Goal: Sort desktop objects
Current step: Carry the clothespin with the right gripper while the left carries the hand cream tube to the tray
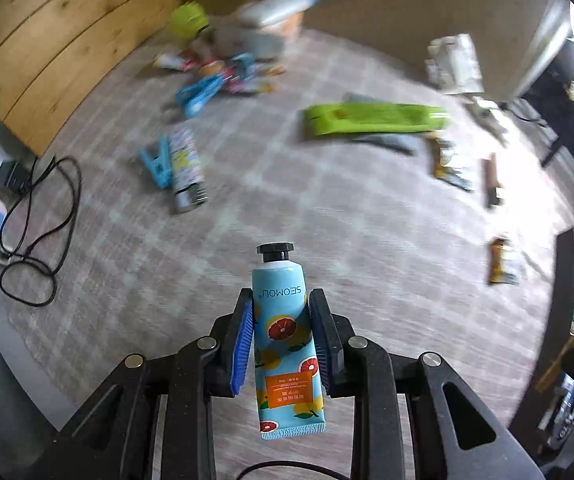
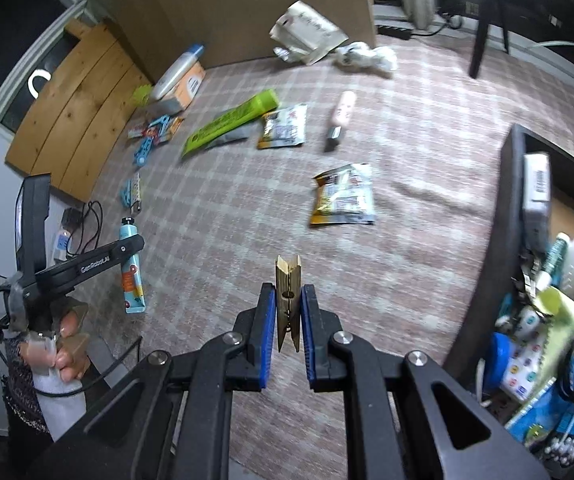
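**Ana:** Blue pads [image 1: 243,340] of the left gripper [image 1: 281,300] sit on either side of a hand-cream tube [image 1: 285,340], clenched on its printed body. Its black cap [image 1: 275,251] sticks out past the fingertips, and its crimped end hangs back toward the camera.

**Ben:** And is it lifted?

**Ana:** It looks clear of the checked tablecloth [image 1: 367,220] beyond the fingers. The cloth is smeared with blur, the tube is sharp.

**Ben:** What lies ahead of those fingers?

**Ana:** Far beyond and to the left, a blue clothes peg [image 1: 157,164] lies touching a patterned tube [image 1: 187,168]. Further still is a heap of blue pegs and small packets [image 1: 223,72]. Beyond to the right lies a long green packet [image 1: 371,118], with snack sachets [image 1: 503,260] off to the right.

**Ben:** The other hand?

**Ana:** The right gripper [image 2: 289,292] is grasping a wooden clothes peg [image 2: 288,300] between its blue pads [image 2: 267,320]. The peg stands along the fingers, its split end poking out past the tips.

**Ben:** Anything near it?

**Ana:** Ahead and slightly right lies a yellow-and-white snack sachet [image 2: 343,200], well apart from the fingertips. Further out are a second sachet [image 2: 283,126], a pink tube [image 2: 341,118] and the green packet [image 2: 227,122]. Far left of the fingers, a hand [image 2: 63,344] holds the left gripper [image 2: 131,246] with the hand-cream tube [image 2: 131,280]. To the right, a dark bin [image 2: 507,200] holds mixed items.
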Demonstrator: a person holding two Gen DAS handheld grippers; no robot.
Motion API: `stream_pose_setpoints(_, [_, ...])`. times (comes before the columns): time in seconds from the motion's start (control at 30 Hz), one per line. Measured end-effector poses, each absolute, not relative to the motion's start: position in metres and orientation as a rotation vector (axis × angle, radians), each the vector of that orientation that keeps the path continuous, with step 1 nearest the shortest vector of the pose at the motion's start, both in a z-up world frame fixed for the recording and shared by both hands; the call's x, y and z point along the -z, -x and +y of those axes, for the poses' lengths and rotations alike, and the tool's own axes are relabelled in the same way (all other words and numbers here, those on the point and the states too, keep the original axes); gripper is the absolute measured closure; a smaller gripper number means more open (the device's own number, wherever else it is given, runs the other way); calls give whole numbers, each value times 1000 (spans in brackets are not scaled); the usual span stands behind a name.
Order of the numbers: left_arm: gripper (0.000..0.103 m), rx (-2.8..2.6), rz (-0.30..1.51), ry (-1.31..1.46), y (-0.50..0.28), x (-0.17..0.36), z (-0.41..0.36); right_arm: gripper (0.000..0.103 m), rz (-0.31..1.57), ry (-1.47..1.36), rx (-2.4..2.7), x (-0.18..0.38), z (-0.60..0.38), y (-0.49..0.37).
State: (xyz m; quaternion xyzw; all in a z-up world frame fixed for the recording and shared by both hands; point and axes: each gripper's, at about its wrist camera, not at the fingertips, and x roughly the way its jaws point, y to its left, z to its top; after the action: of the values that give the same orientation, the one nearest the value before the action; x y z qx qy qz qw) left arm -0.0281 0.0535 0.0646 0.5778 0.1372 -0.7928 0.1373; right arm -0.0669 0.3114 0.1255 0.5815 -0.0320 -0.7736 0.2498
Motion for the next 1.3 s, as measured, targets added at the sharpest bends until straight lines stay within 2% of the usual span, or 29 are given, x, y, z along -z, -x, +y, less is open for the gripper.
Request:
stream_pose_setpoints(0.37, [77,2556,266,-1748,39,-122,186,90,-236,-1585,2248,-151,420,61])
stream_pose_setpoints(0.77, [77,2780,68,-1892,41,-140,346,90,-393,-1634,2434,-161,559,40])
stream_pose_setpoints(1.07, [77,2874,-81,-1953,33,-143,435,90,-442,-1670,2487,-155,608,28])
stream_pose_setpoints(1.17, [76,2908,-114,-1973,31,-145,453,87,-430,-1699,2475,-153,613,27])
stream_pose_setpoints(1.23, [66,2910,-121,-1992,31,-146,461,80,-437,-1715,2491,-153,618,25])
stream_pose_setpoints(1.3, [64,2924,-145,-1936,30,-149,463,75,-441,-1704,2502,-154,622,24])
